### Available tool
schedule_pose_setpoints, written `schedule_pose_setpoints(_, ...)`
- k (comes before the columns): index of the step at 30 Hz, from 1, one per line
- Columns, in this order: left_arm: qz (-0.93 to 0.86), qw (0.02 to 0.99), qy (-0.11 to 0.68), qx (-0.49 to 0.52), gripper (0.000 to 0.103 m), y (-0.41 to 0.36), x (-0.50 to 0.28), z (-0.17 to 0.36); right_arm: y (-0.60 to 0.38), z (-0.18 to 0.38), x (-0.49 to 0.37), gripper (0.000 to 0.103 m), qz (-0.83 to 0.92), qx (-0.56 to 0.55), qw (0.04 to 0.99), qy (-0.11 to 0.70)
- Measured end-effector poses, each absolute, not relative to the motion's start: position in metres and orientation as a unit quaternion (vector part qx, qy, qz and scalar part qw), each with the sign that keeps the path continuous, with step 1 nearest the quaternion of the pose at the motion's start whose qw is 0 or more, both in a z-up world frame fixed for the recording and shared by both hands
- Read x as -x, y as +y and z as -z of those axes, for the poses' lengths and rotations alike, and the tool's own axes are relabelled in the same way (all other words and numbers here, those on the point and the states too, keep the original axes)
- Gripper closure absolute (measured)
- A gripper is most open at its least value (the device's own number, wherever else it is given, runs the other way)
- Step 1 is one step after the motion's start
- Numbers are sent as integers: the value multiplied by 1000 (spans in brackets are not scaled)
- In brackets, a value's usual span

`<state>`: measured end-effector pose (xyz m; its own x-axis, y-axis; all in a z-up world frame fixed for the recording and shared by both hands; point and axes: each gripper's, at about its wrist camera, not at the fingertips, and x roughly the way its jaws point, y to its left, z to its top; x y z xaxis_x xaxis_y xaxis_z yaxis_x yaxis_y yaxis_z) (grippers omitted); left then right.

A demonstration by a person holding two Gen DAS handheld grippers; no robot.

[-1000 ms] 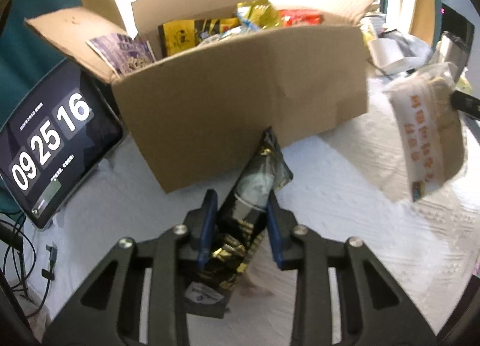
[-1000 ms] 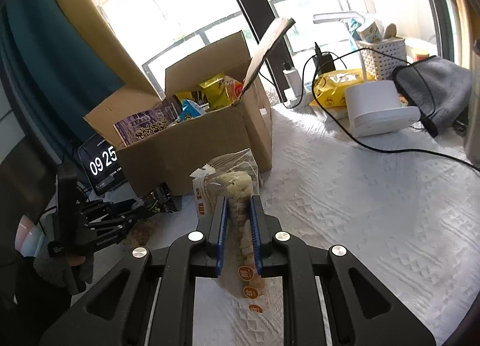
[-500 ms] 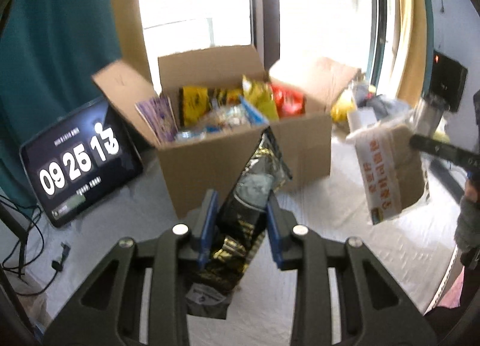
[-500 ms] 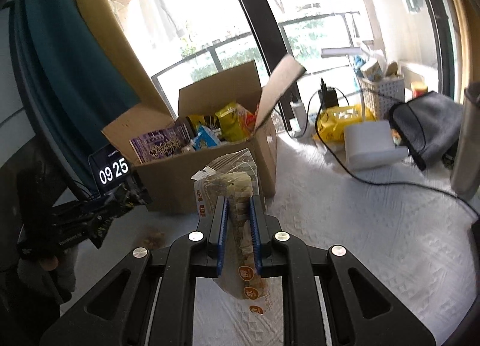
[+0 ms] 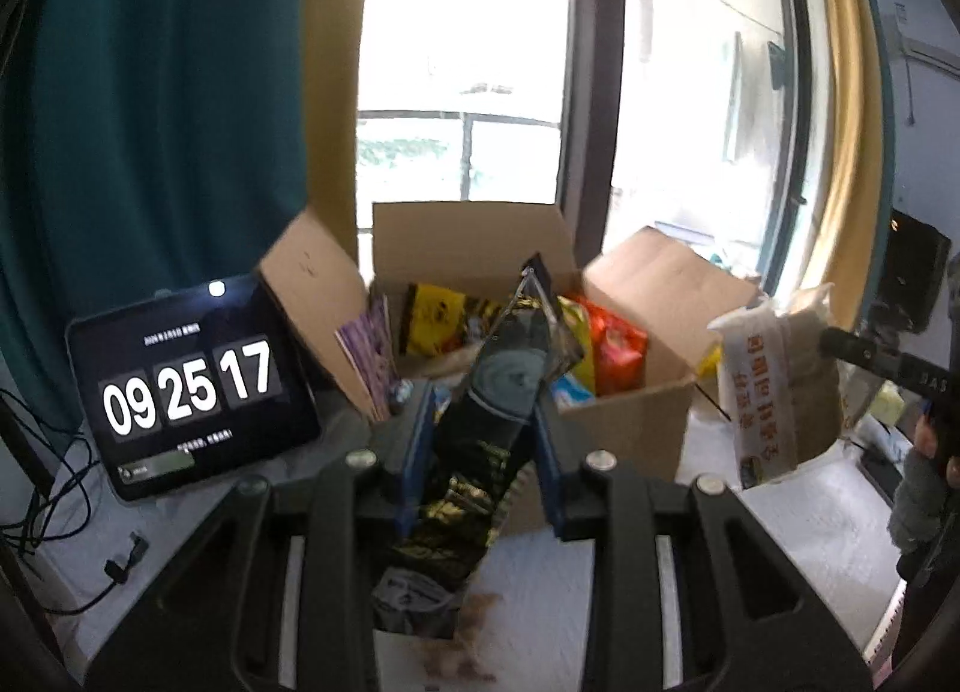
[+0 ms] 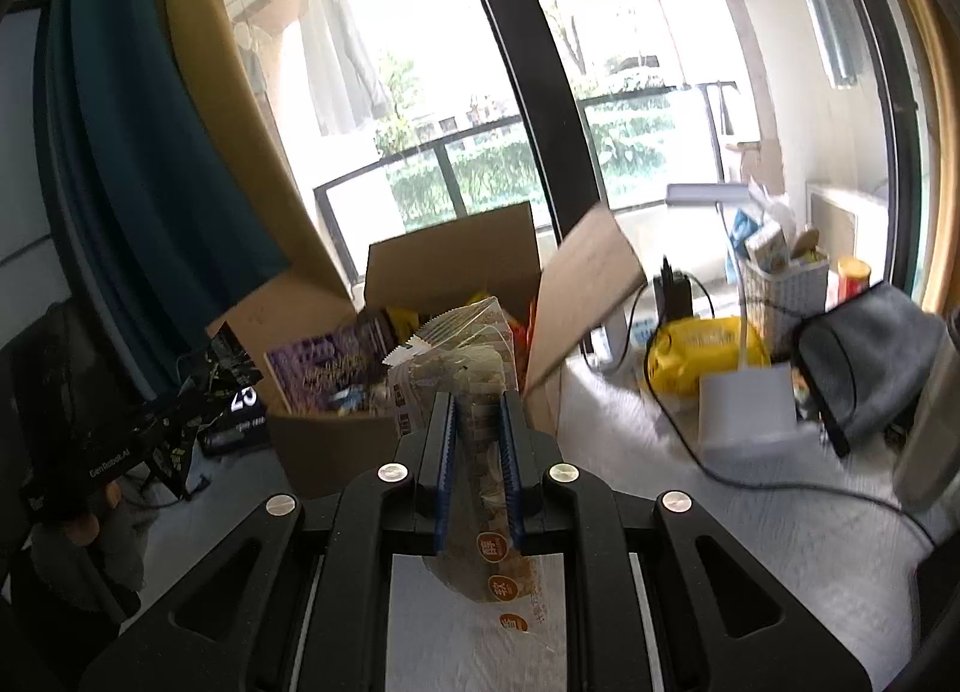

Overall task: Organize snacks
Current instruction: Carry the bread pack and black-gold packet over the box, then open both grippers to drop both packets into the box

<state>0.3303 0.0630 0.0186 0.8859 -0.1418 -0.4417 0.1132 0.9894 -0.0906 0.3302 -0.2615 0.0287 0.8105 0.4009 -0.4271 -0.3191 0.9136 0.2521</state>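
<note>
Left gripper [image 5: 483, 422]: pinching black pouch [image 5: 480, 452], tip at 12 o'clock before the box [image 5: 630, 422]. Right gripper [image 6: 479, 434]: pinching clear bag [image 6: 468, 368], apparently biscuits; box [image 6: 336, 440] beyond, 11 o'clock.

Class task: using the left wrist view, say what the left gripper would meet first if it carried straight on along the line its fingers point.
Probably the open cardboard box: the left gripper, shut on the black and gold packet, aims at its near rim and the snacks inside, though depth is unclear.
</note>
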Motion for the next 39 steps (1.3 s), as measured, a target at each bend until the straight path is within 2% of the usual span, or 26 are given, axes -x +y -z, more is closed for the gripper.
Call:
schedule_pose_setpoints(16, 65, 975, 208, 49, 70, 74, -418, -30, -225, -55, -420, 87, -197, -57, 957, 205)
schedule_pose_setpoints(27, 58, 970, 228, 56, 69, 66, -482, -21, -215, -49, -479, 88, -199, -69, 955, 211)
schedule_pose_setpoints(28, 56, 970, 231, 55, 68, 64, -484, -21, -214, -47, -481, 88, -198, -71, 954, 214)
schedule_pose_setpoints(34, 63, 969, 234, 44, 39, 53, -491, -23, -213, -32, -491, 87, -191, -77, 948, 244)
schedule_pose_setpoints(39, 61, 971, 228, 38, 38, 51, -484, -26, -215, -17, -494, 87, -188, -94, 939, 272)
